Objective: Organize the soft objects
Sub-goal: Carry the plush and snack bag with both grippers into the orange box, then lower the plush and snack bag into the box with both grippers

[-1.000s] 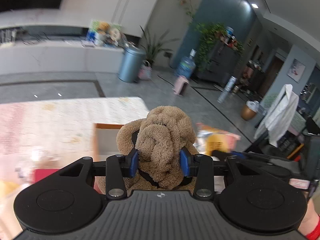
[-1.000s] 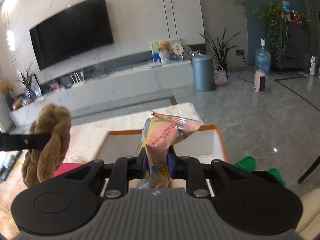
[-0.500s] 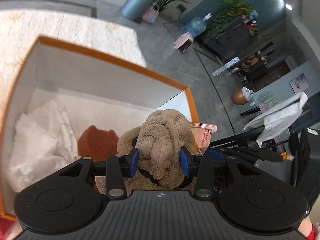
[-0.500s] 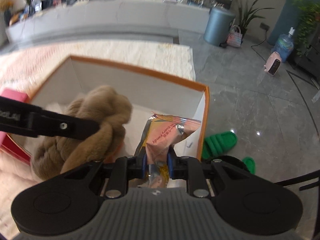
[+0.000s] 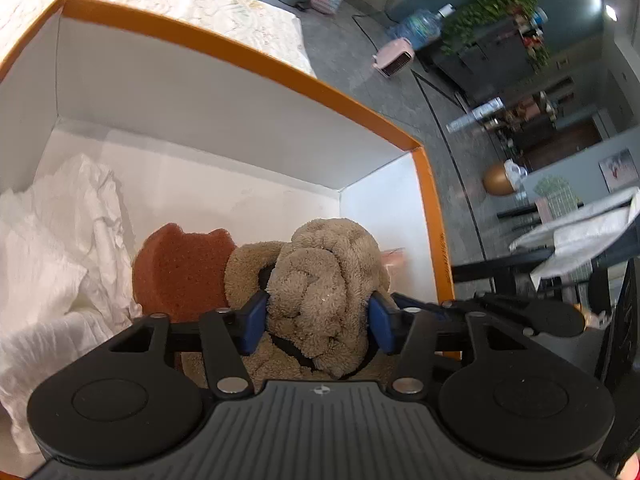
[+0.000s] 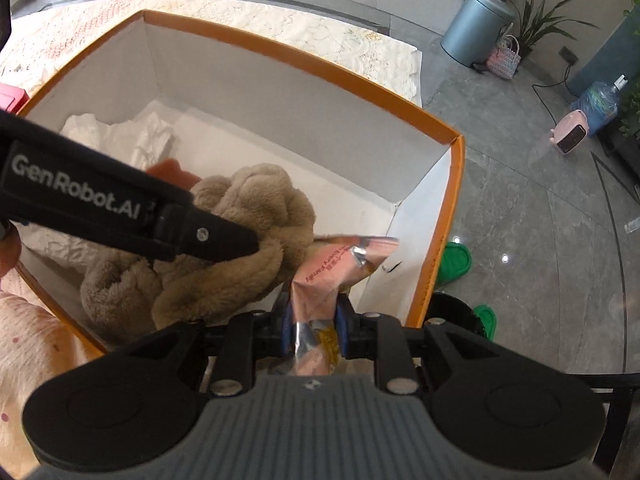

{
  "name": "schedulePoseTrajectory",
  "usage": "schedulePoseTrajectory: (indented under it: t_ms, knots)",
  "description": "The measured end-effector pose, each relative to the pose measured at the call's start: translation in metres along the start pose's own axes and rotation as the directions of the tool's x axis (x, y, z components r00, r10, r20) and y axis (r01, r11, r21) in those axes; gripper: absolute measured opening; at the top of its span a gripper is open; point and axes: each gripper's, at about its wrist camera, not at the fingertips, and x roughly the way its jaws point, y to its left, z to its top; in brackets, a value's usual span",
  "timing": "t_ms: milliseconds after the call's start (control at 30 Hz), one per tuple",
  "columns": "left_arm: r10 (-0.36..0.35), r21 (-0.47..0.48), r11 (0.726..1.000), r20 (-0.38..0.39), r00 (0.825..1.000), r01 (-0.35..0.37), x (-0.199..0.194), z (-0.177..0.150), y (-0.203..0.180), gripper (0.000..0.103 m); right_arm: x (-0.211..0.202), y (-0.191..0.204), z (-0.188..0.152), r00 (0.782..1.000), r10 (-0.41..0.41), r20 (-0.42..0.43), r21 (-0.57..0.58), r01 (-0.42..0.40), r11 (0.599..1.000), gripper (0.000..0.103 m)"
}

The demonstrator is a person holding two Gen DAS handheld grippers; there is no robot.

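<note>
A brown knotted plush toy [image 5: 320, 280] sits low inside the orange-rimmed white box [image 5: 240, 56], between the blue pads of my left gripper [image 5: 318, 316]. Its jaws are opening, and the pads still touch the plush on both sides. In the right wrist view the plush [image 6: 248, 208] lies against a black finger of the left gripper [image 6: 208, 236]. My right gripper [image 6: 312, 324] pinches a pink foil snack packet [image 6: 340, 264] over the box's [image 6: 300, 52] near right corner, and its jaws are just starting to open. A corner of the snack packet [image 5: 394, 258] peeks out behind the plush.
In the box lie a rust-orange sponge [image 5: 180, 268] and crumpled white paper [image 5: 52, 264]. The box stands on a lace tablecloth [image 6: 280, 20]. On the grey floor are green slippers [image 6: 454, 264], a blue-grey bin [image 6: 476, 24] and a pink heater [image 6: 572, 134].
Both grippers tipped downward and dropped from above the table into the box with their loads. The left pads now stand wider apart around the plush.
</note>
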Motion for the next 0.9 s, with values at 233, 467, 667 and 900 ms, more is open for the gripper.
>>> schedulePoseTrajectory:
  t_ms: [233, 467, 667, 900]
  knots:
    - [-0.024, 0.041, 0.999, 0.027, 0.999, 0.023, -0.029, -0.006, 0.0, 0.068, -0.017, -0.005, -0.003, 0.999, -0.034, 0.033, -0.006, 0.034, 0.999, 0.029]
    - [0.082, 0.143, 0.987, -0.032, 0.996, -0.076, -0.027, -0.017, -0.007, 0.029, -0.035, -0.004, -0.01, 0.997, 0.012, 0.082, 0.054, -0.016, 0.998, 0.028]
    - [0.119, 0.159, 0.981, -0.042, 0.992, -0.111, -0.012, -0.021, -0.012, 0.027, -0.02, 0.015, -0.004, 0.995, 0.092, 0.046, 0.05, -0.094, 0.994, 0.015]
    - [0.131, 0.238, 0.964, -0.032, 0.991, -0.12, -0.007, -0.026, -0.014, 0.025, 0.005, 0.017, -0.001, 0.994, 0.106, -0.011, 0.098, -0.104, 0.99, 0.009]
